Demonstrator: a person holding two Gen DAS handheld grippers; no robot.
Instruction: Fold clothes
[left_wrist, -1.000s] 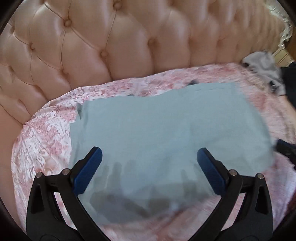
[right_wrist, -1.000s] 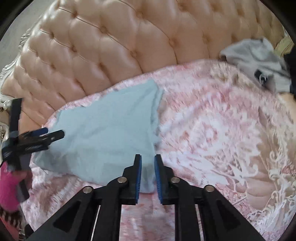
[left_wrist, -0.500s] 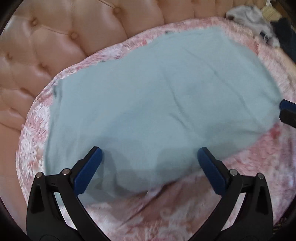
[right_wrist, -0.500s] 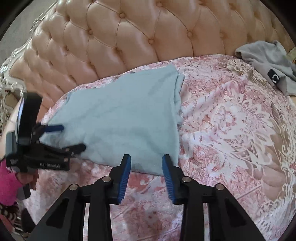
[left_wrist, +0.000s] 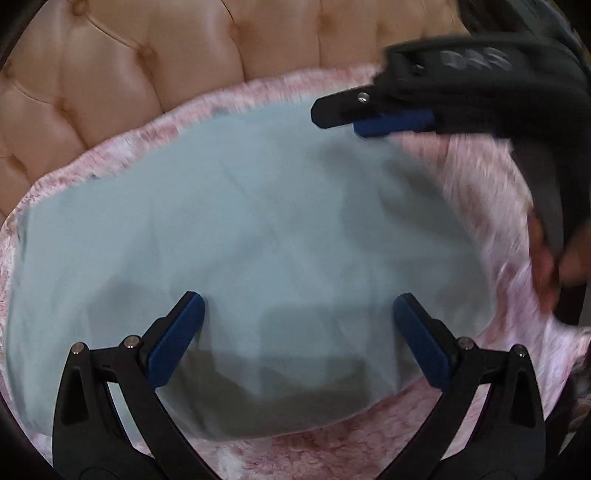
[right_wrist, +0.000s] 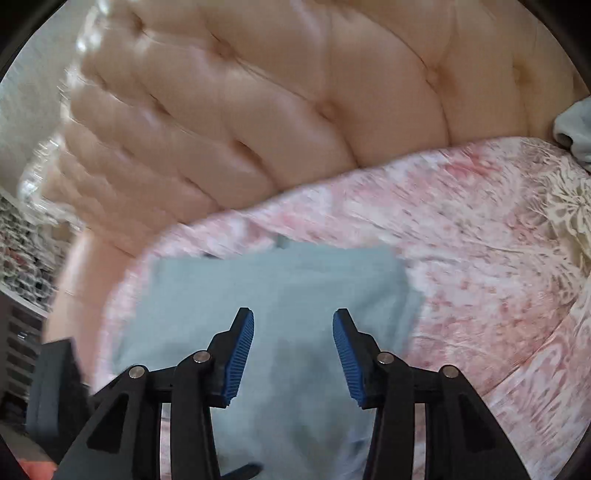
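garment: pale blue cloth (left_wrist: 258, 236) lies flat on the pink patterned bedspread (left_wrist: 480, 192), near the tufted headboard (left_wrist: 166, 62); edges look squared, as after a fold.

change, right claw: a second ago the right gripper (right_wrist: 293, 354) had its jaws almost together at the near right edge of the cloth. Now its jaws are opening, with nothing pinched between the blue pads (right_wrist: 240, 354); the cloth lies beneath them, not in them.

change, right claw position: it has swung from that near right edge over toward the far side. The left wrist view shows it side-on over the far right corner, with the person's hand (left_wrist: 546, 258) blurred at the right edge.

change, left claw: left gripper (left_wrist: 297, 339) stays spread wide with no cloth between its pads. It has come closer over the near part of the garment, which now fills its view.

meaning: the release suggests one fold is laid down. Both claws are free, probably repositioning for the next fold or to smooth the cloth.

elsewhere: grey garment (right_wrist: 576, 129) bunched at the far right by the headboard, untouched.

uncertain: motion blur hides whether the right fingertips touch the cloth.
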